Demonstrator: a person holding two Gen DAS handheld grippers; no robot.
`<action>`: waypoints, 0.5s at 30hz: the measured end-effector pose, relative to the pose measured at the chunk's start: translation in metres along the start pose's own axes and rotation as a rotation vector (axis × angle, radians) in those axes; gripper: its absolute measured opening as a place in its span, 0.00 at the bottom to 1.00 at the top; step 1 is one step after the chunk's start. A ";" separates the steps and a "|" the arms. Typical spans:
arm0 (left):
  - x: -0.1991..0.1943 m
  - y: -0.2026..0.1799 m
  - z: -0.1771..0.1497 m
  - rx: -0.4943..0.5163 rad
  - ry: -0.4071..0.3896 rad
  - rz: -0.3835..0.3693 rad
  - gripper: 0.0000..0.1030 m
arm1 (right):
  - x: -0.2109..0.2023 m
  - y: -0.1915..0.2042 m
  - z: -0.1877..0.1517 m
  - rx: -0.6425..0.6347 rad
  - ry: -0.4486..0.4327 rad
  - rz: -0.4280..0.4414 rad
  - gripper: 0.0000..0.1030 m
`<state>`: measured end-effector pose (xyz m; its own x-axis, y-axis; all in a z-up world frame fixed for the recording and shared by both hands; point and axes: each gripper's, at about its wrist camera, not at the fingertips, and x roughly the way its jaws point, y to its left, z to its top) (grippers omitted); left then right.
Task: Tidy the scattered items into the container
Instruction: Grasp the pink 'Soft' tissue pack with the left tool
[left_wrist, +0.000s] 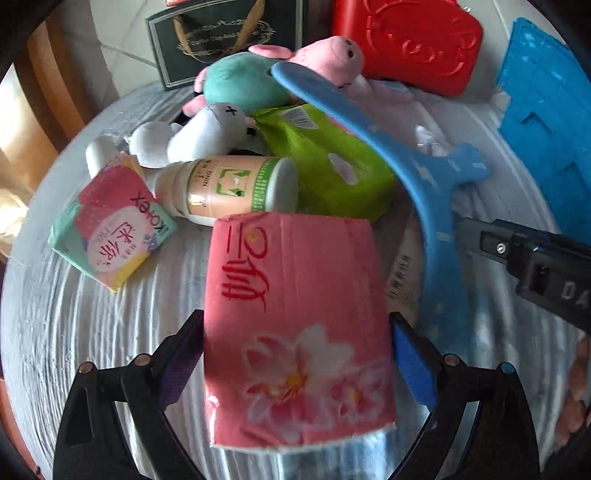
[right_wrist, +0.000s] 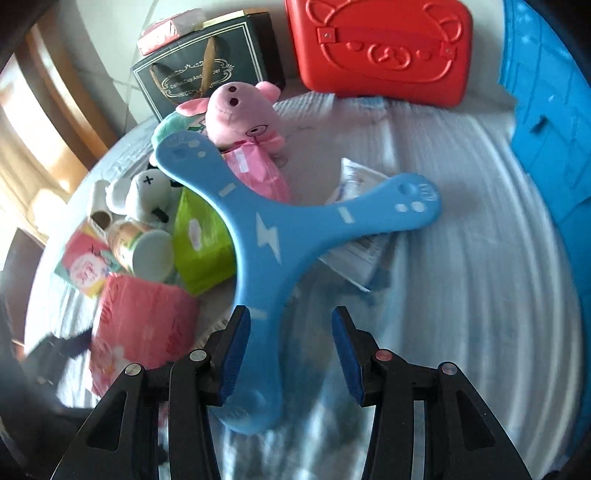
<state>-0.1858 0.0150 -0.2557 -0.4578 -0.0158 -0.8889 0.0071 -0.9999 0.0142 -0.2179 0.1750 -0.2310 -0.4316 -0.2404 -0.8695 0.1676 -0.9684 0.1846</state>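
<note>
Items lie heaped on a bed with a ribbed pale blue-white cover. The left gripper is clenched on a soft pink tissue pack printed with flowers, both pads pressing its sides. The right gripper is released; its jaws straddle one arm of a flat, smooth blue three-armed boomerang, the left pad touching it and the right pad apart.

Toward the far edge of the bed sit a pink plush pig, a white plush toy, a crinkly green packet, a glossy cylindrical bottle on its side and a small boxy pink-and-teal packet. A hard blue plastic bin, likely the container, stands at the right edge; a red case is behind.

Risks, as I judge them: the squashy tissue pack may slip, and lifting the boomerang, which rests across the heap, could drag neighbours or roll the bottle.
</note>
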 end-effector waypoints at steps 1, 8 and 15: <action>0.002 0.003 0.001 -0.012 -0.012 0.007 0.90 | 0.006 0.002 0.002 0.006 0.004 0.011 0.44; 0.010 0.016 0.011 -0.056 -0.063 0.033 0.89 | 0.044 0.007 0.017 0.022 0.015 0.032 0.44; 0.006 0.018 0.015 -0.080 -0.084 0.053 0.84 | 0.042 0.014 0.018 -0.055 -0.050 -0.039 0.37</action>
<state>-0.2018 -0.0029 -0.2535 -0.5275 -0.0723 -0.8465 0.1031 -0.9945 0.0207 -0.2499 0.1497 -0.2565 -0.4819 -0.2068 -0.8515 0.1974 -0.9724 0.1244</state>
